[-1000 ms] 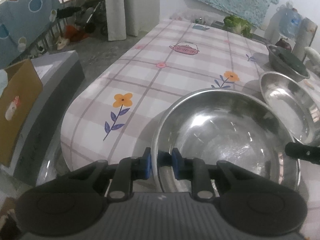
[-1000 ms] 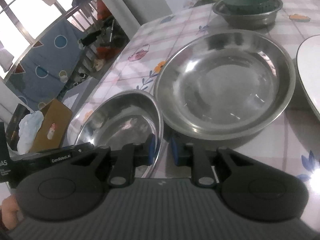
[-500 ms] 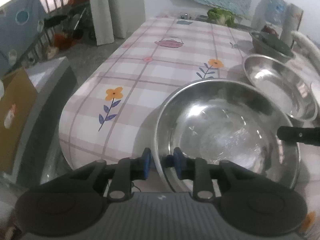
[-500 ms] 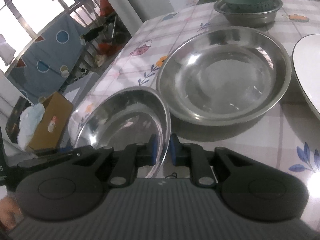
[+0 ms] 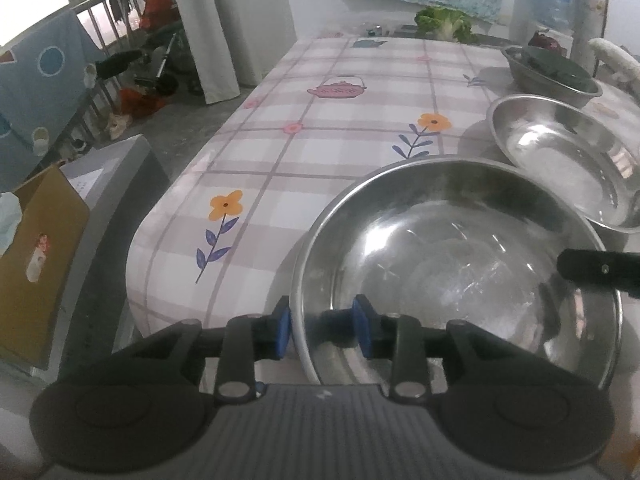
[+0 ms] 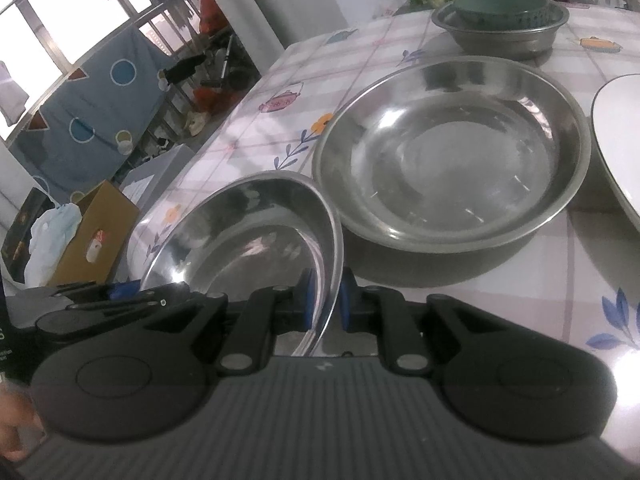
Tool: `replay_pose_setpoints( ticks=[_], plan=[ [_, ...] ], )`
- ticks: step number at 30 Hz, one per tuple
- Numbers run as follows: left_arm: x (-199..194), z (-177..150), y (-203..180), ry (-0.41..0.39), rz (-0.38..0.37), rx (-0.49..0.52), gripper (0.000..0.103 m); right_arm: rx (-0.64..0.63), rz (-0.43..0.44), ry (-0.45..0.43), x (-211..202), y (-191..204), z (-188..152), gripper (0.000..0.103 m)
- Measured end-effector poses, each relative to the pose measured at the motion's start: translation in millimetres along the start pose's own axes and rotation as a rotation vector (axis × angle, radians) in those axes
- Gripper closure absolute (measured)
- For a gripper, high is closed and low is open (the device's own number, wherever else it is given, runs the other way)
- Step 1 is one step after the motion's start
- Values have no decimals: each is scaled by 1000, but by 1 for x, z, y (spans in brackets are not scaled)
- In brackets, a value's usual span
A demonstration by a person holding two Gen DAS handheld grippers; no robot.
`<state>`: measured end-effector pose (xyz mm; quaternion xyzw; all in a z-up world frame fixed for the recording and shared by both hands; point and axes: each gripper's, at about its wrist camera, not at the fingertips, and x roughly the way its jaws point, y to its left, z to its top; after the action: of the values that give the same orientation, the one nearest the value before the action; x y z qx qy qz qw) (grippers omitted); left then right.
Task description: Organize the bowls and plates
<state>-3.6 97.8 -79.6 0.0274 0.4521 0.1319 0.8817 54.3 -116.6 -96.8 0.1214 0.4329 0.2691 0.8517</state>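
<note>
Right gripper [image 6: 323, 300] clamps the steel bowl [image 6: 256, 240] rim; left gripper [image 5: 323, 330], just opening, straddles it, contact unclear.

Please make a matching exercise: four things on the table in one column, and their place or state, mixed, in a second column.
1. near steel bowl
2. wide steel basin
3. green bowl
4. white plate

A. inside a small steel bowl at the far end
B. rim pinched by the right tool
C. at the right edge of the right wrist view
D. empty, beside the near bowl

Pairs: 1-B, 2-D, 3-A, 4-C
</note>
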Motion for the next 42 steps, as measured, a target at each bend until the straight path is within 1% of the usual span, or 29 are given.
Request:
replay_pose_setpoints(
  ticks=[4,12,21,42],
  plan=[
    [-3,0,-3,-3,16,3,69,-1,-4,-6,-2,1,-1,91],
    [-7,-1,-3,-5,17,-1,69,-5,-5,-12,-3,-1,-1,91],
    [-11,-1,-1,-11,22,-13,69,0,12,-13,-4,-2,0,91],
    [-18,-2,3,-35,16,-25,69,-16,14,-27,-10,4,-2,91]
  ],
)
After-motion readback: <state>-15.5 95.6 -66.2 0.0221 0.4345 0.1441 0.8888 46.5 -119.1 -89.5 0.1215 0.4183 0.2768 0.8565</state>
